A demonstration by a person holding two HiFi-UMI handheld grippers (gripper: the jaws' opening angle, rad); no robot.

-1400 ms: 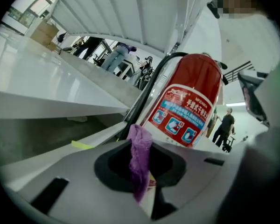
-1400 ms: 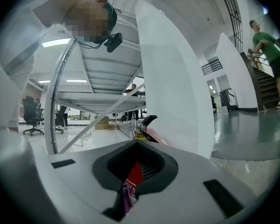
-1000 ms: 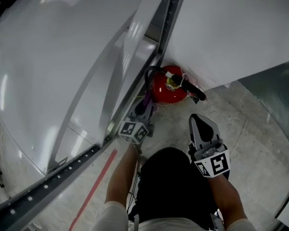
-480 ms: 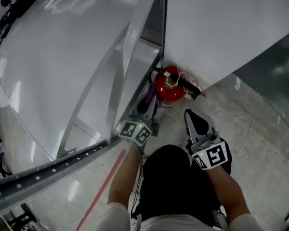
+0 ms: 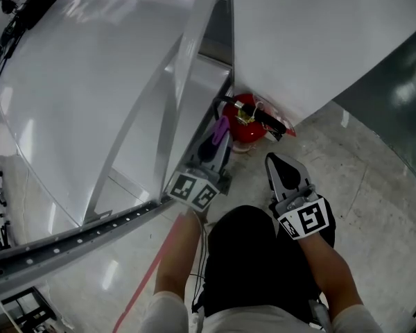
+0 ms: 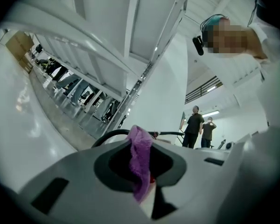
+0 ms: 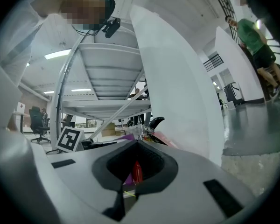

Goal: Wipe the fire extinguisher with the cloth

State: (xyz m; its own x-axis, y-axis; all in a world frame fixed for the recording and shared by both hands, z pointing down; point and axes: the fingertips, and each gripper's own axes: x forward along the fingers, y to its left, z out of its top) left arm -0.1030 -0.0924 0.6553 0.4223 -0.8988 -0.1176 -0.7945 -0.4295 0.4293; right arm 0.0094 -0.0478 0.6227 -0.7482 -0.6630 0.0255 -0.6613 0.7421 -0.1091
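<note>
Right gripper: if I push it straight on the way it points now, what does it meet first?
Most likely the fire extinguisher: the right gripper, tongs shut and empty, points at its red body, with bare floor between. Depth is hard to judge.

Both 2 forearms reach forward, side by side. The left gripper (image 5: 219,136) clamps a purple cloth (image 6: 140,157); the right gripper (image 5: 277,164) has its jaws together.
</note>
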